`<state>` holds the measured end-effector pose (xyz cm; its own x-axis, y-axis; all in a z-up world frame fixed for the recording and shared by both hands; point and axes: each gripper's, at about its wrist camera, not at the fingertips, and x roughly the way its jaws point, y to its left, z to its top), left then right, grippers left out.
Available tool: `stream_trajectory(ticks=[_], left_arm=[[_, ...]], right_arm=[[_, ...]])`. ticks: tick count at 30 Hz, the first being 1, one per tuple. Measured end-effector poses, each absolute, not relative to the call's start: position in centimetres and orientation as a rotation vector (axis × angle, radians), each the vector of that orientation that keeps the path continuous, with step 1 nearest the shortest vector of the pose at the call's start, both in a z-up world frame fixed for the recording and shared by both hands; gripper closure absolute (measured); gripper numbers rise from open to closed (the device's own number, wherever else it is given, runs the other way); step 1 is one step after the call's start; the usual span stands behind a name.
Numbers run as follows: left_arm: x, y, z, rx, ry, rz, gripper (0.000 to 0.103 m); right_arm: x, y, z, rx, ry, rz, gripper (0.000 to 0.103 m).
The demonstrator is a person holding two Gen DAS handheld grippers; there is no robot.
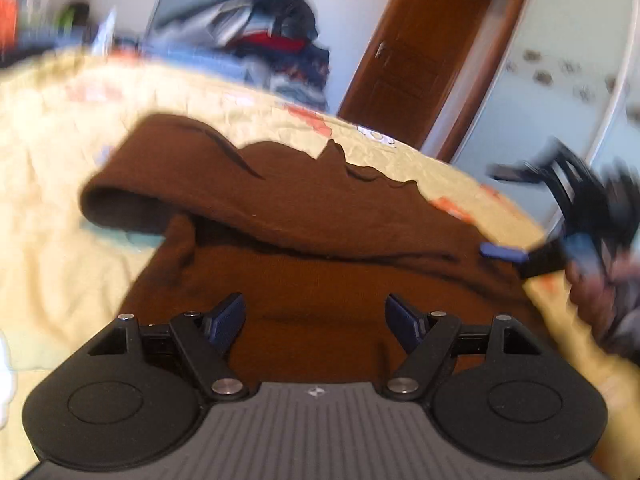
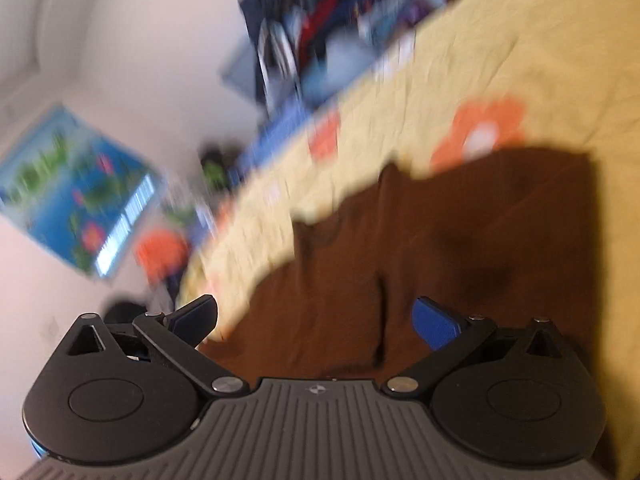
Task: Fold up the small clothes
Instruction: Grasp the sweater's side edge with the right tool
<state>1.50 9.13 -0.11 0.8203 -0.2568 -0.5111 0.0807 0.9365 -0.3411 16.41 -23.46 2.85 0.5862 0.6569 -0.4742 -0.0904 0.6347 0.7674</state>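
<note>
Brown garment: one in front of you, partly folded over itself.
Grippers: two, your left gripper and your right gripper.
Fingers: two on each gripper.
Bed: one, under a yellow cover.
Clothes pile: one behind the bed.
Door: one.
Poster: one on your wall.

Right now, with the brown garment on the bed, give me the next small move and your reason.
Probably bring the left gripper down to pinch the brown garment by its near edge. Its jaws are open with nothing between them, the top half is already folded over, and the right gripper is open too.
</note>
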Motion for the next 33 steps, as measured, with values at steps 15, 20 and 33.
stream_trajectory(ticks=[15, 20, 33], left_arm=[[2.6, 8.3, 0.2, -0.32, 0.578, -0.21, 0.012], [2.6, 8.5, 0.2, -0.329, 0.576, -0.212, 0.011], [2.6, 8.5, 0.2, -0.323, 0.577, -0.209, 0.011]], right_arm=[[19.5, -18.0, 1.7, 0.556, 0.99, 0.449, 0.084], [19.0, -19.6, 1.5, 0.665, 0.988, 0.465, 0.075], [19.5, -19.4, 0.4, 0.731, 0.985, 0.473, 0.082]])
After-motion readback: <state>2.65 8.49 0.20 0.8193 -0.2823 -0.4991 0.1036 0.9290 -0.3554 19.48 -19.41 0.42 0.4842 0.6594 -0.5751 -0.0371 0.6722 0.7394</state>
